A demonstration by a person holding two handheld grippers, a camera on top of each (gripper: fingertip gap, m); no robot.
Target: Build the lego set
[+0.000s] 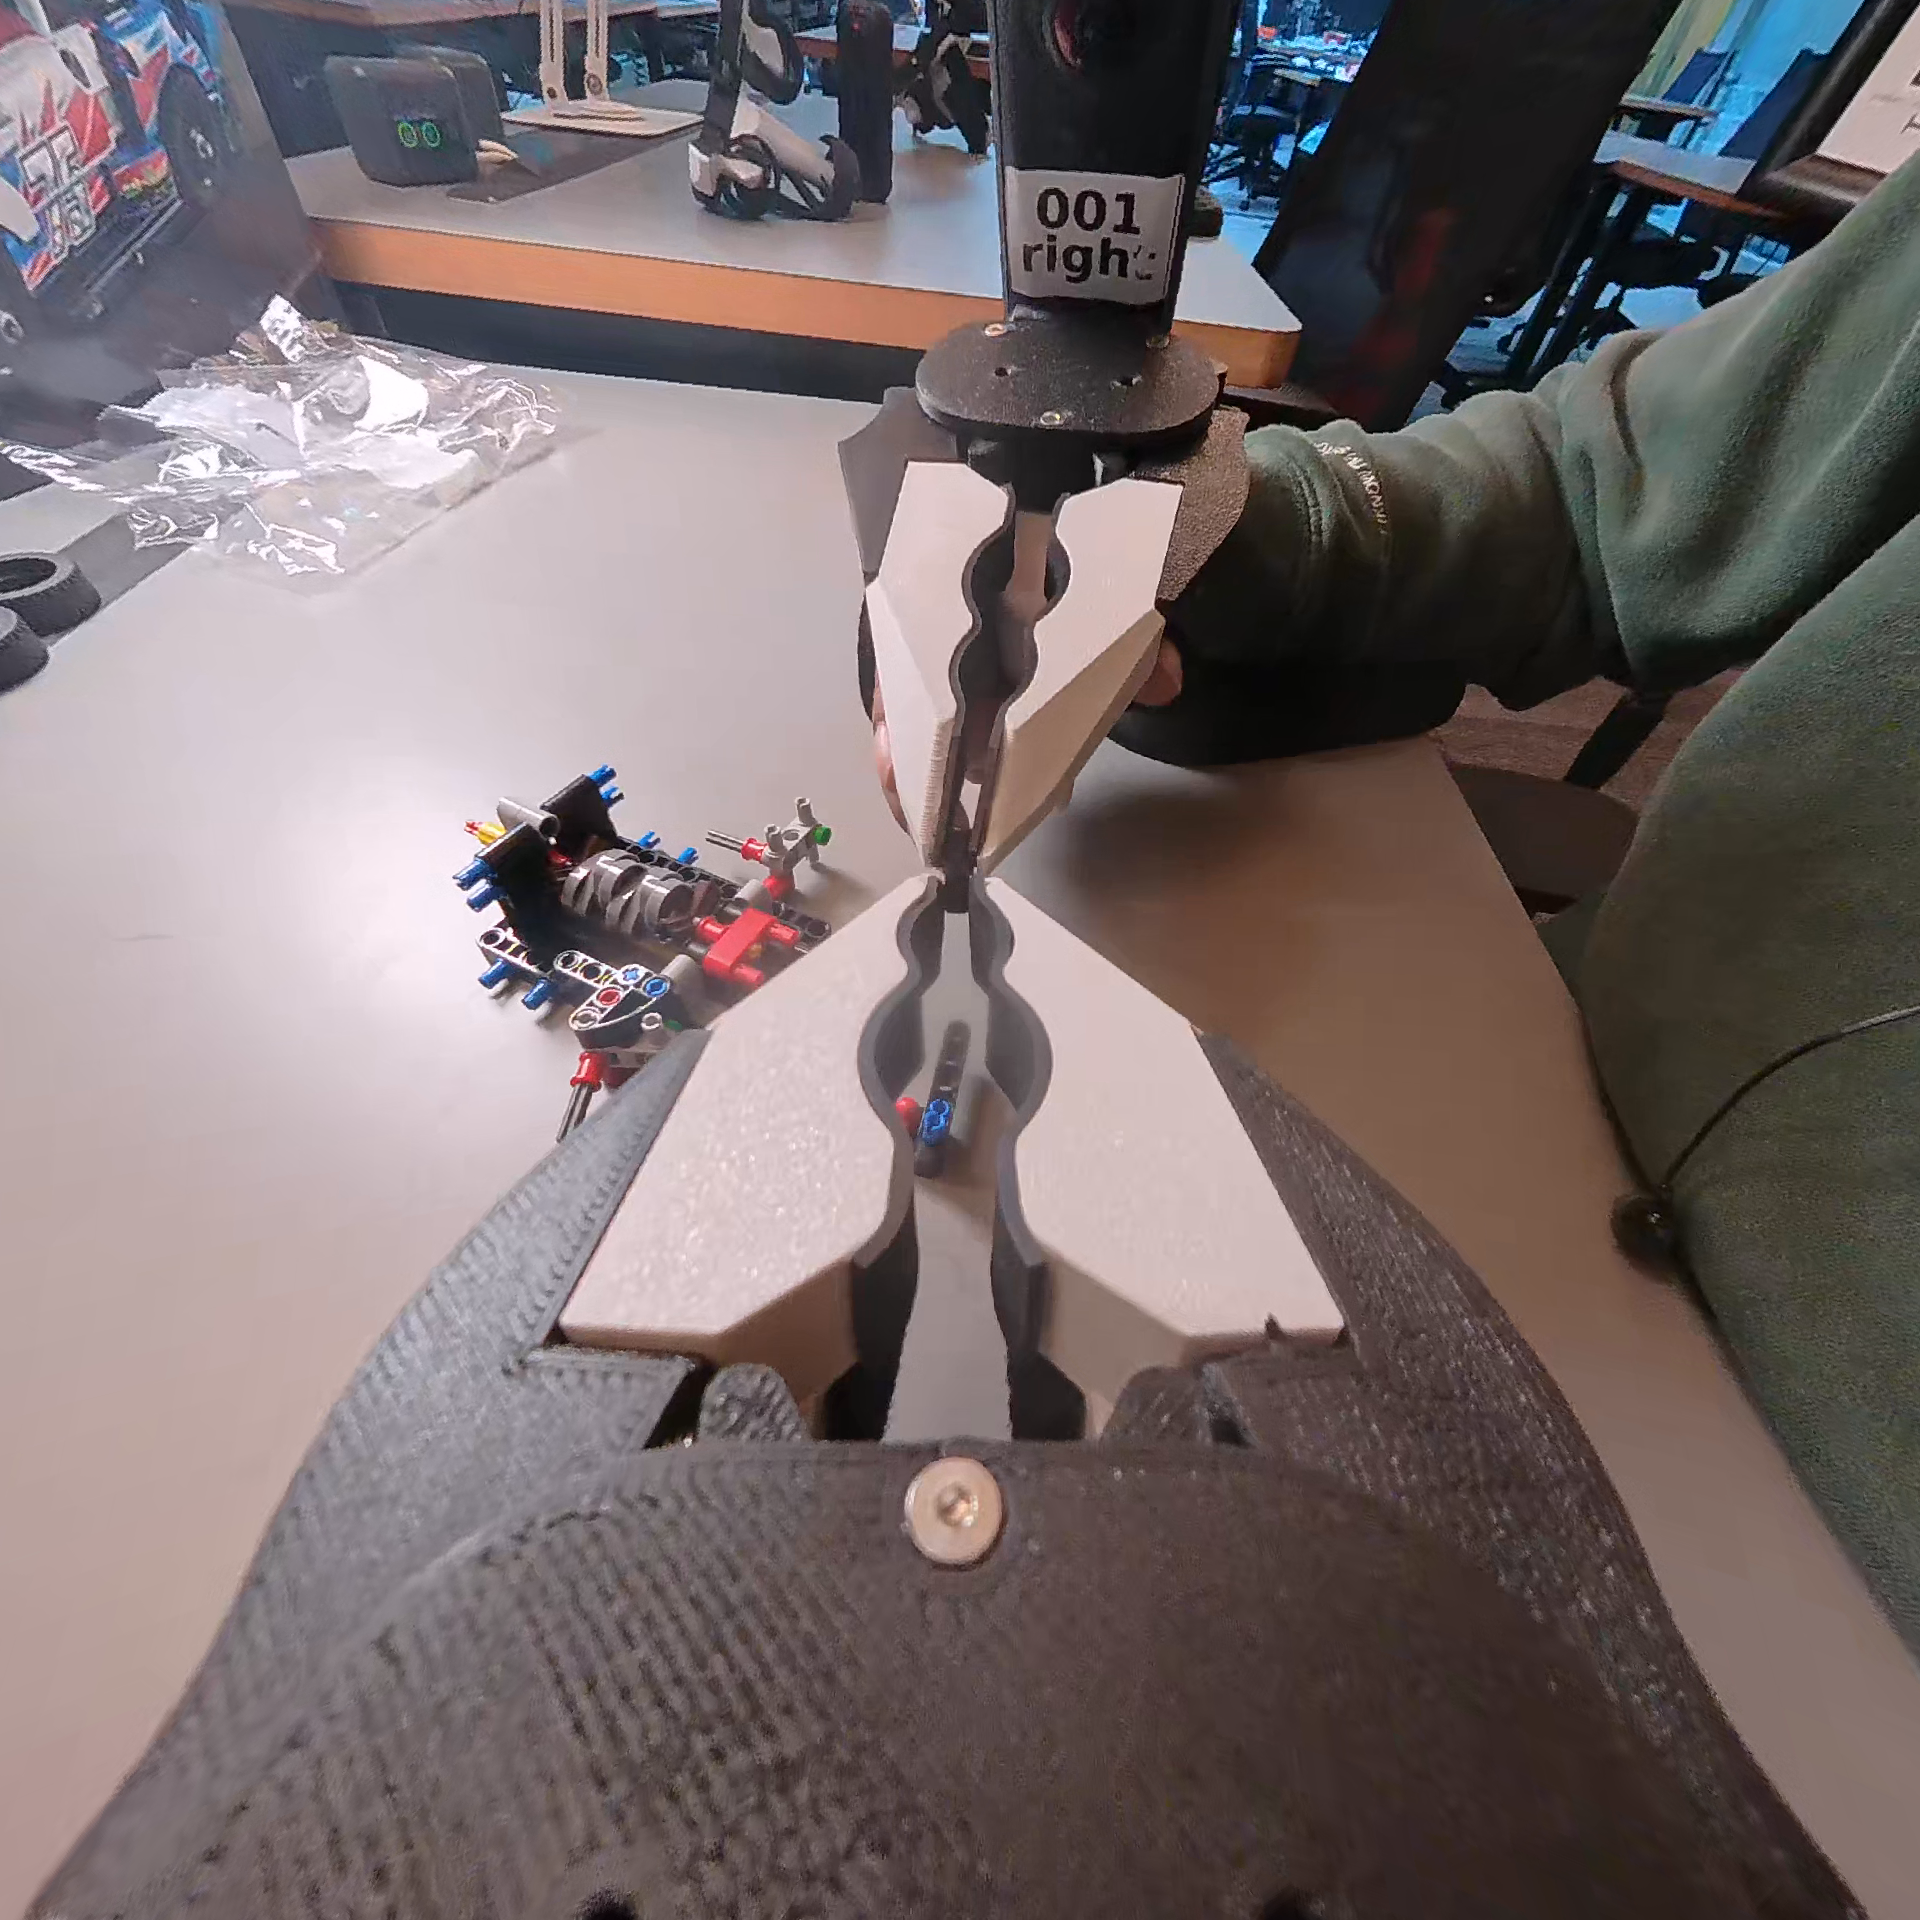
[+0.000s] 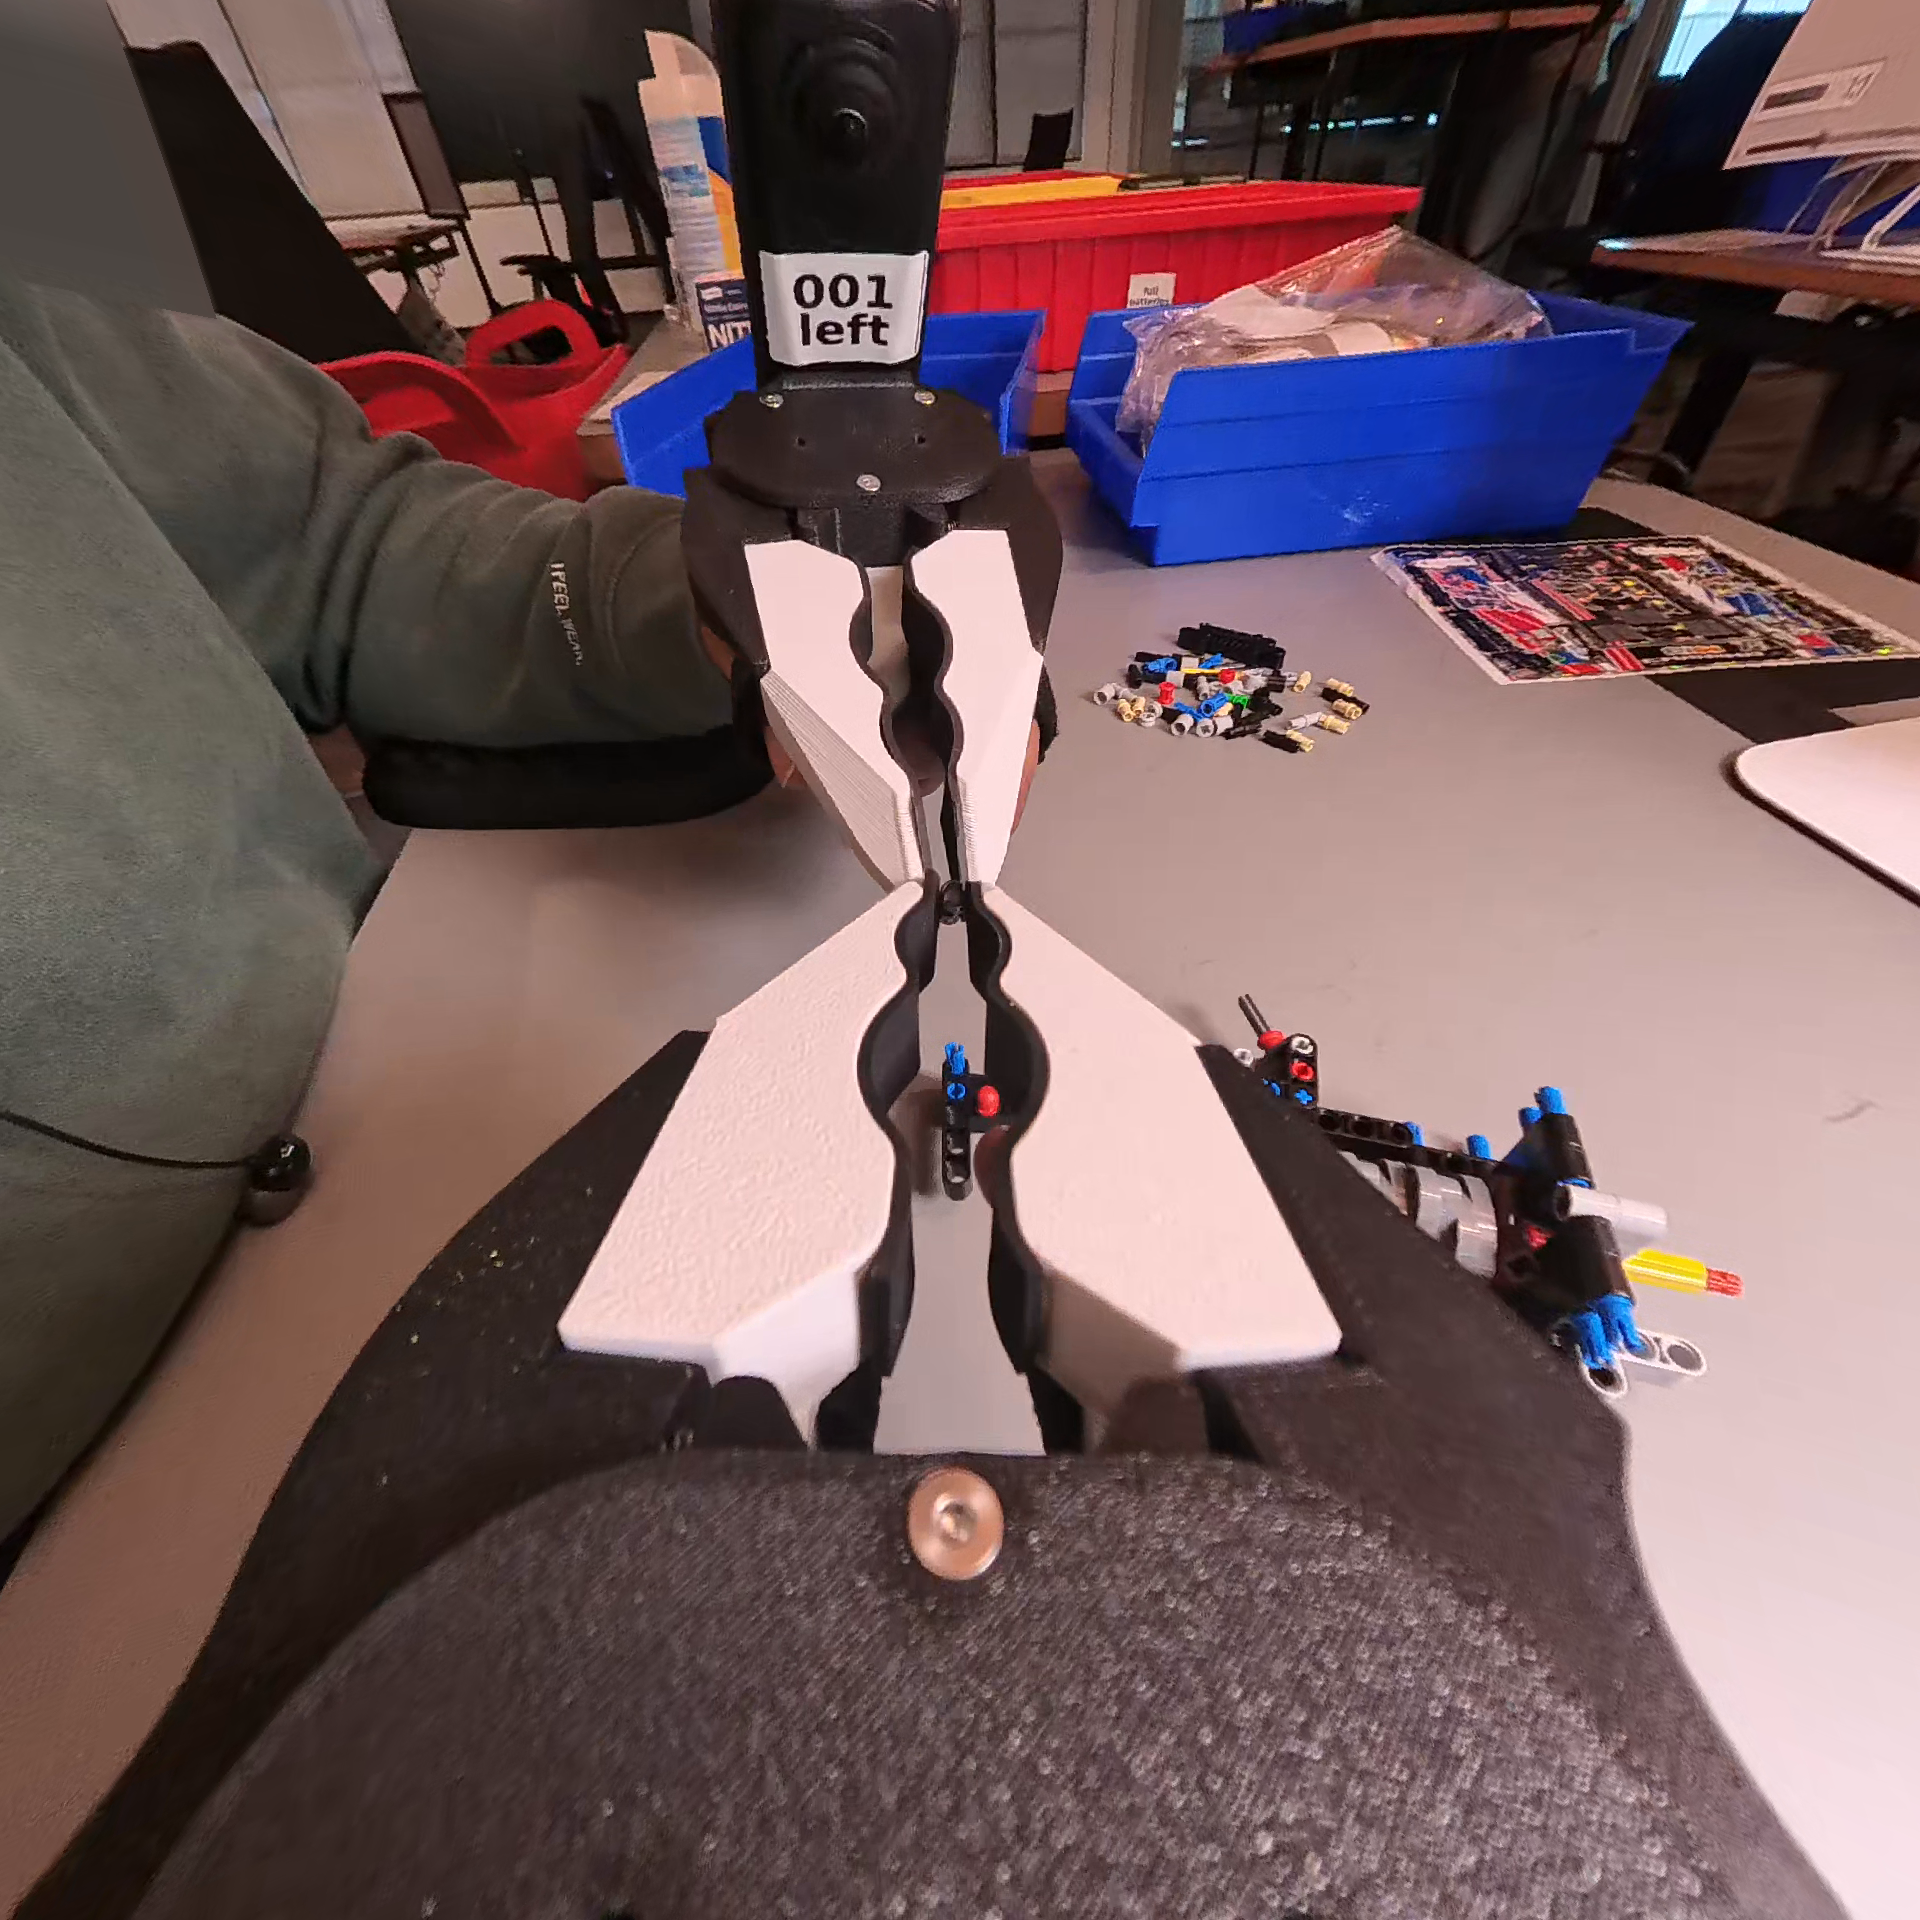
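- Both the left claw [image 1: 954, 894] and the right claw [image 2: 951, 899] are clenched, tip to tip, apparently on one small black piece [image 2: 950, 904].
- Above the half-built chassis [image 1: 634, 914], alignment should be kept before pressing.

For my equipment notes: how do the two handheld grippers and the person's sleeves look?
Both grippers, left and right, have white wedge-shaped fingers with wavy dark inner edges, textured black bodies, and a white label on a black handle. The sleeves are green.
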